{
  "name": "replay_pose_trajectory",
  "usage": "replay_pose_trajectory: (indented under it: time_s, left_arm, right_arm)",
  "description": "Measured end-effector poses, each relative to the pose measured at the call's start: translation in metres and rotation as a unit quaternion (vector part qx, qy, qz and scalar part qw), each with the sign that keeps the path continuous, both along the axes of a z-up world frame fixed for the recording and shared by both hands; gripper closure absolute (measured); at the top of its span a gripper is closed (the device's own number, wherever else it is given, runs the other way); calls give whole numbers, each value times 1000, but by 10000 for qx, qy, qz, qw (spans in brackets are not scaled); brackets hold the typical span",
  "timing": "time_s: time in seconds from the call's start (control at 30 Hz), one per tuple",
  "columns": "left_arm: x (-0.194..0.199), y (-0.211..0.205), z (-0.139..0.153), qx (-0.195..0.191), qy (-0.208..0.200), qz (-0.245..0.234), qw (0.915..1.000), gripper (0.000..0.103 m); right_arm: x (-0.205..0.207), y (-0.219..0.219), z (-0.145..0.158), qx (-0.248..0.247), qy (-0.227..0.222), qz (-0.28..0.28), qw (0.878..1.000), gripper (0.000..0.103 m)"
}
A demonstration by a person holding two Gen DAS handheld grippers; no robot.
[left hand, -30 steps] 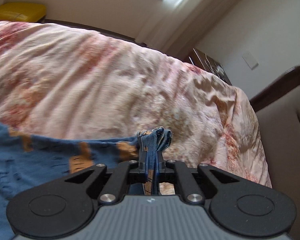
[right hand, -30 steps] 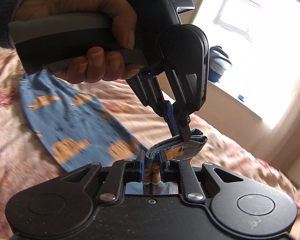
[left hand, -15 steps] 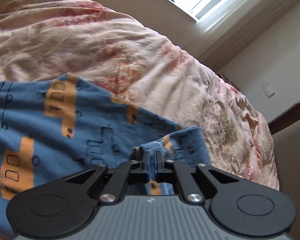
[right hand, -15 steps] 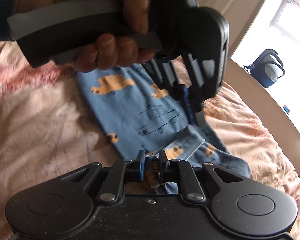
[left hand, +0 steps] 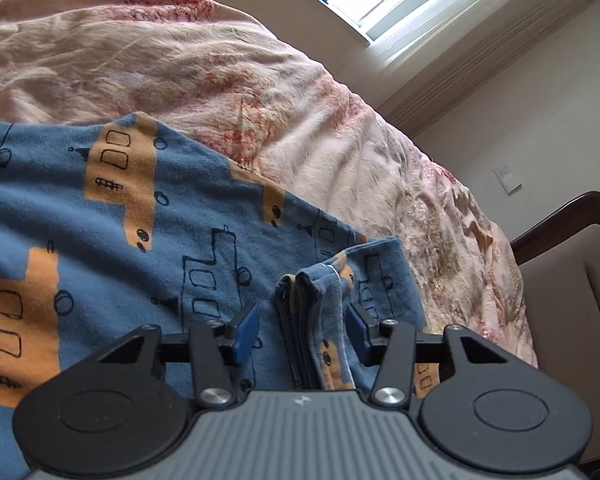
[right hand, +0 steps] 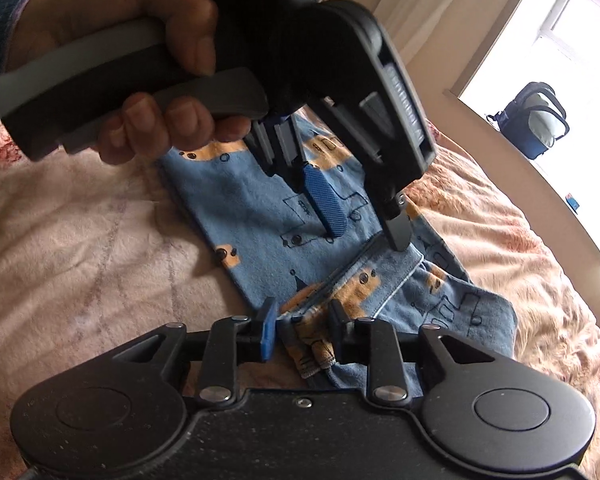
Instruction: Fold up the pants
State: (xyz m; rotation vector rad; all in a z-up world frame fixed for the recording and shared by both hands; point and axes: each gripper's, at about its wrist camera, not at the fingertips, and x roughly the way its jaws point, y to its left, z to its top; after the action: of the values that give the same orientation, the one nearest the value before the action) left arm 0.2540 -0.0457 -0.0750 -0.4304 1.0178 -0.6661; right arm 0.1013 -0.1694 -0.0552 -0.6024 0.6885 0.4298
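Note:
Blue pants (left hand: 148, 240) with orange bus prints lie folded on the pink bedspread (left hand: 180, 64). My left gripper (left hand: 303, 326) is open, its blue pads apart on either side of a bunched hem edge that stands loose between them. In the right wrist view the pants (right hand: 260, 220) lie ahead, the folded-over leg end on top. My right gripper (right hand: 303, 330) is open around the corner of that end. The left gripper (right hand: 364, 220), held by a hand, hovers just above the pants with its jaws apart.
The bedspread (right hand: 80, 240) covers the bed all round the pants. A dark wooden chair (left hand: 568, 280) stands off the bed's right side. A window sill with a blue bag (right hand: 536, 120) runs behind the bed.
Both grippers have lowered the pants' end onto the lower part and opened. The cloth now lies loose between the pads.

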Motion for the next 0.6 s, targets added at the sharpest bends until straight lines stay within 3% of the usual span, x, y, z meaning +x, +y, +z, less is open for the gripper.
replay_pose_trajectory:
  time_s: [0.17, 0.27, 0.3, 0.6]
  left_arm:
    - [5, -9, -2, 105, -292, -57, 9995, 51]
    - [7, -12, -4, 77, -265, -97, 9996, 63]
    - [7, -13, -5, 94, -250, -126, 9996, 72]
    - [6, -14, -3, 138, -268, -56, 9995, 82]
  right_arm:
    - [-6, -2, 1, -68, 31, 59, 10000, 60]
    - [-7, -6, 3, 3, 76, 50, 10000, 62]
    - [-6, -6, 4, 17, 91, 41, 9999, 64]
    - [-1, -11, 5, 185, 194, 43, 9996, 68]
